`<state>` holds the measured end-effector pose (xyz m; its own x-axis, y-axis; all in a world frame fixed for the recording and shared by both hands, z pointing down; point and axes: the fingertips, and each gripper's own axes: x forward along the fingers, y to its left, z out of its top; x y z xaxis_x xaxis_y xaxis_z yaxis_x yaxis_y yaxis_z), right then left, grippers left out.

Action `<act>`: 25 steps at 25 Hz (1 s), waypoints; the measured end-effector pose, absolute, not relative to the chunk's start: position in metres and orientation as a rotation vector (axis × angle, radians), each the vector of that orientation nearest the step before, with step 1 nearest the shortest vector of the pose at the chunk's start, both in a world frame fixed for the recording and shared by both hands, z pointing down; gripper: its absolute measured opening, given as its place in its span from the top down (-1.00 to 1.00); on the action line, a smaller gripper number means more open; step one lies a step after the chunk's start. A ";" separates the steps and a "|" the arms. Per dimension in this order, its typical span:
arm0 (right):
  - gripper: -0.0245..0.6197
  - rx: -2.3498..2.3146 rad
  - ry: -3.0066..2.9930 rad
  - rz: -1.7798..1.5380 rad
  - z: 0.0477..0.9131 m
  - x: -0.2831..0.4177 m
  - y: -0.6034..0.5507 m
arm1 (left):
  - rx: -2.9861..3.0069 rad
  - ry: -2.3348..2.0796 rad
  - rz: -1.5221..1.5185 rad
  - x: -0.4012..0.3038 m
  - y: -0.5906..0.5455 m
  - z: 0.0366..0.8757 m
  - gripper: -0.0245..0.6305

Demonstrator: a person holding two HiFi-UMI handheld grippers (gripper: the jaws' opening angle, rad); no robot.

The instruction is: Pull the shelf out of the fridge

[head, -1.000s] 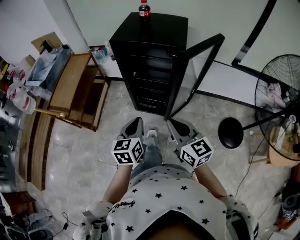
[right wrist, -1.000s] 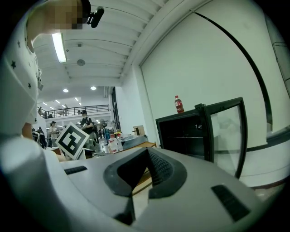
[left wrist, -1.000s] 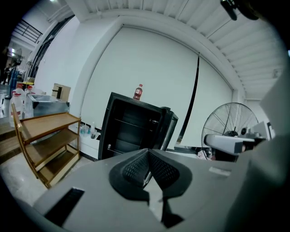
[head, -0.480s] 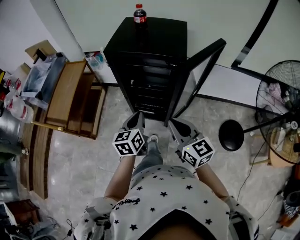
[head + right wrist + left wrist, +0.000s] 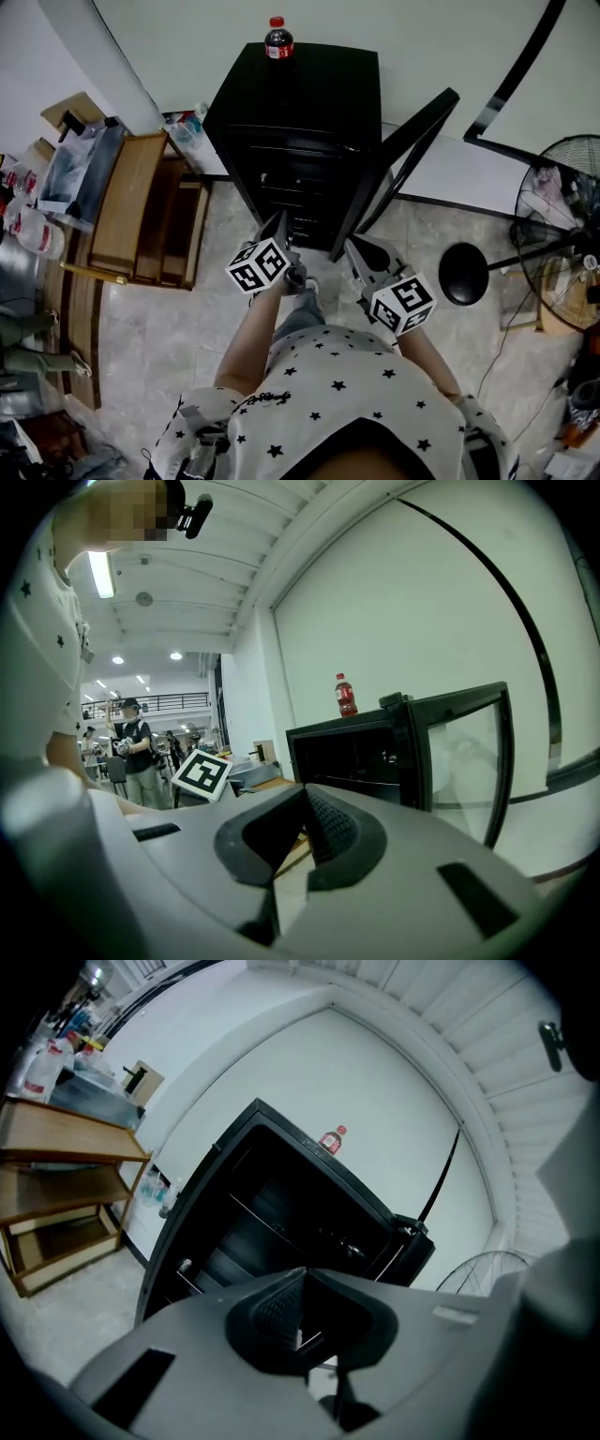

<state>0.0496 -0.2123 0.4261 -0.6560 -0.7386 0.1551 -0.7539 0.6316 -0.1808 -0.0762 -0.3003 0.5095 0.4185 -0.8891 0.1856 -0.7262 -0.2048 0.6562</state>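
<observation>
The black fridge [image 5: 300, 122] stands ahead with its glass door [image 5: 403, 159] swung open to the right. Inside it, wire shelves [image 5: 272, 1232] cross the dark interior; they show in the head view as faint lines [image 5: 305, 187]. A cola bottle [image 5: 278, 37] stands on the fridge top. My left gripper [image 5: 278, 225] is shut and empty, held just in front of the fridge's lower opening. My right gripper [image 5: 354, 247] is also shut with nothing in it, near the bottom edge of the open door. In the gripper views the left jaws [image 5: 302, 1274] and right jaws [image 5: 305, 789] meet at the tips.
A wooden shelf unit [image 5: 141, 206] stands left of the fridge, with bottles and bags [image 5: 37, 225] beyond it. A standing fan [image 5: 562, 187] and a round black base [image 5: 462, 272] are at the right. A person [image 5: 131, 742] stands far off in the right gripper view.
Both grippers have moved forward toward the fridge, the left one further and higher. The fridge now sits closer in the head view.
</observation>
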 end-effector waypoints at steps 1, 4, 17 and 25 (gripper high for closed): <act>0.94 1.280 -2.773 0.355 0.426 0.050 -0.217 | 1.970 -1.345 -0.338 -0.076 -0.309 0.510 0.89; 0.94 1.307 -2.758 0.354 0.427 0.052 -0.232 | 1.914 -1.286 -0.429 -0.075 -0.333 0.513 0.88; 0.94 1.433 -2.700 0.368 0.428 0.062 -0.287 | 1.709 -1.024 -0.687 -0.067 -0.428 0.528 0.71; 0.94 1.463 -2.664 0.395 0.438 0.065 -0.312 | 1.634 -0.946 -0.818 -0.062 -0.472 0.539 0.39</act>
<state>0.0648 -0.3117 0.4380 -0.5418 -0.8189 0.1895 -0.8386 0.5116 -0.1871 -0.0624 -0.4716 0.5388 0.4576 -0.8873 -0.0570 -0.1848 -0.1576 0.9700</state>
